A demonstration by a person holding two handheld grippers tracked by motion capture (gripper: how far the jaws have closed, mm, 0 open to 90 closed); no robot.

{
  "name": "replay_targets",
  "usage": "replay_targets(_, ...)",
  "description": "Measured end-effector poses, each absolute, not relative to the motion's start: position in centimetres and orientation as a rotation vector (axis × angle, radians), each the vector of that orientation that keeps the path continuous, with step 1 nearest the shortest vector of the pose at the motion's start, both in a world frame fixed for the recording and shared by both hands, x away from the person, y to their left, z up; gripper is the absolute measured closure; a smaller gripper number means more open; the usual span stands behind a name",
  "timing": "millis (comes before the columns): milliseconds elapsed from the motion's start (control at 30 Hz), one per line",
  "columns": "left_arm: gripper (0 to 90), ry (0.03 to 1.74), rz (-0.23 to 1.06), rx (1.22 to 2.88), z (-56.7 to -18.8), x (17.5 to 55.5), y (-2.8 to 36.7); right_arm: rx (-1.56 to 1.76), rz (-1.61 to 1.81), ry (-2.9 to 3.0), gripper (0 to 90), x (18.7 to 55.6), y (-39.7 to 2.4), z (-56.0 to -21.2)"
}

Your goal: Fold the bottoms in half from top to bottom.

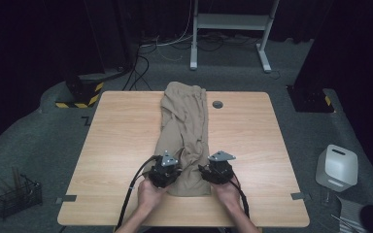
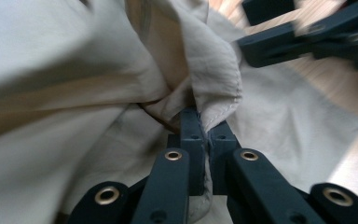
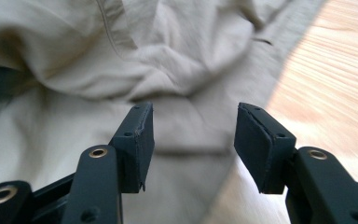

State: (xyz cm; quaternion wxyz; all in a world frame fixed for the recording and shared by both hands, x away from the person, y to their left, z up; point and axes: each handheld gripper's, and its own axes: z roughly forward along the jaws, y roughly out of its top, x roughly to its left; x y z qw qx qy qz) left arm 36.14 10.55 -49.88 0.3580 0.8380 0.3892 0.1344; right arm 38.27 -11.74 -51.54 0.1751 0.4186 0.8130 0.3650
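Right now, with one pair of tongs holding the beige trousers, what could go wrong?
1. The left tongs pinch only a thin hemmed edge of the beige trousers; a pull may let it slip out.
2. The right tongs stand open above the cloth, gripping nothing, so lifting now would probably drag the trousers unevenly.
3. The trousers lie bunched, so folds could be trapped.

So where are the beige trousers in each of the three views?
High view: beige trousers lie down the table's middle, near end between the grippers.
Left gripper view: they cover the left and centre, hem pinched in the shut jaws.
Right gripper view: upper left and centre.
Shared landmark: wooden table.
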Motion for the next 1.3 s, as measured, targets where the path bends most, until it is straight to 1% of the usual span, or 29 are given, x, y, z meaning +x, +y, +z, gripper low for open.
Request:
replay_targets(100, 88.5, 1.014, 0.38, 2.189, -51.2, 36.8, 10.0, 1.172, 0.978, 2.327, 47.7, 38.1, -12.0, -52.1)
replay_targets(200, 88.8, 1.019, 0.396, 2.173, -51.5, 37.4, 10.2, 1.167, 0.985, 2.312, 48.0, 38.5, -12.0, -52.2)
replay_targets(300, 88.8, 1.038, 0.422, 2.141, -51.8, 38.9, 10.4, 1.162, 1.0, 2.299, 48.1, 40.3, -11.7, -52.4)
replay_targets(400, 87.9, 1.06, 0.409, 2.132, -51.7, 39.2, 10.6, 1.198, 0.969, 2.307, 47.3, 41.6, -11.5, -52.1)
replay_targets(467, 80.1, 1.053, 0.418, 2.151, -51.6, 38.9, 10.6, 1.204, 0.955, 2.318, 47.1, 41.8, -11.4, -52.0)
replay_targets(500, 80.1, 1.047, 0.411, 2.155, -51.5, 38.5, 10.6, 1.204, 0.955, 2.318, 47.1, 41.8, -11.4, -52.0)
replay_targets(533, 76.0, 1.048, 0.396, 2.146, -51.4, 38.0, 10.8, 1.214, 0.954, 2.317, 47.0, 41.7, -11.5, -52.0)
replay_targets(567, 70.4, 1.041, 0.378, 2.143, -50.9, 37.3, 11.1, 1.241, 0.956, 2.322, 48.8, 41.3, -11.7, -51.8)
replay_targets(600, 70.4, 1.026, 0.376, 2.144, -50.5, 36.7, 11.4, 1.241, 0.956, 2.322, 48.8, 41.3, -11.7, -51.8)
replay_targets(667, 65.3, 1.005, 0.384, 2.147, -49.6, 35.7, 12.1, 1.26, 0.99, 2.332, 50.6, 40.9, -12.0, -51.5)
replay_targets(700, 62.0, 1.0, 0.388, 2.138, -49.2, 35.3, 12.6, 1.242, 1.028, 2.314, 53.5, 40.3, -12.1, -50.7)
replay_targets(800, 58.4, 1.03, 0.367, 2.086, -48.7, 34.6, 14.0, 1.205, 1.102, 2.297, 55.0, 40.1, -11.7, -49.0)
replay_targets(900, 56.4, 1.074, 0.356, 2.09, -49.7, 34.7, 14.3, 1.166, 1.14, 2.308, 54.8, 40.6, -10.4, -47.8)
replay_targets(967, 55.7, 1.102, 0.348, 2.087, -50.4, 34.9, 14.3, 1.159, 1.145, 2.313, 54.2, 40.7, -9.9, -47.6)
replay_targets(1033, 53.4, 1.114, 0.364, 2.075, -51.0, 34.7, 14.2, 1.142, 1.158, 2.327, 51.5, 41.5, -8.2, -47.5)
replay_targets(1100, 52.5, 1.119, 0.365, 2.071, -51.2, 34.6, 14.0, 1.143, 1.168, 2.331, 49.8, 41.7, -7.7, -47.6)
replay_targets(1167, 50.9, 1.107, 0.383, 2.097, -51.5, 34.6, 13.8, 1.111, 1.17, 2.393, 47.3, 42.4, -6.3, -48.2)
replay_targets(1200, 50.9, 1.106, 0.385, 2.108, -51.5, 34.7, 13.8, 1.108, 1.16, 2.411, 47.5, 42.6, -6.1, -48.4)
replay_targets(1233, 50.8, 1.111, 0.376, 2.117, -51.4, 34.8, 13.9, 1.111, 1.148, 2.426, 49.9, 42.8, -5.7, -48.7)
replay_targets(1300, 48.9, 1.115, 0.368, 2.118, -51.2, 34.8, 13.9, 1.1, 1.127, 2.471, 61.9, 43.0, -5.4, -49.2)
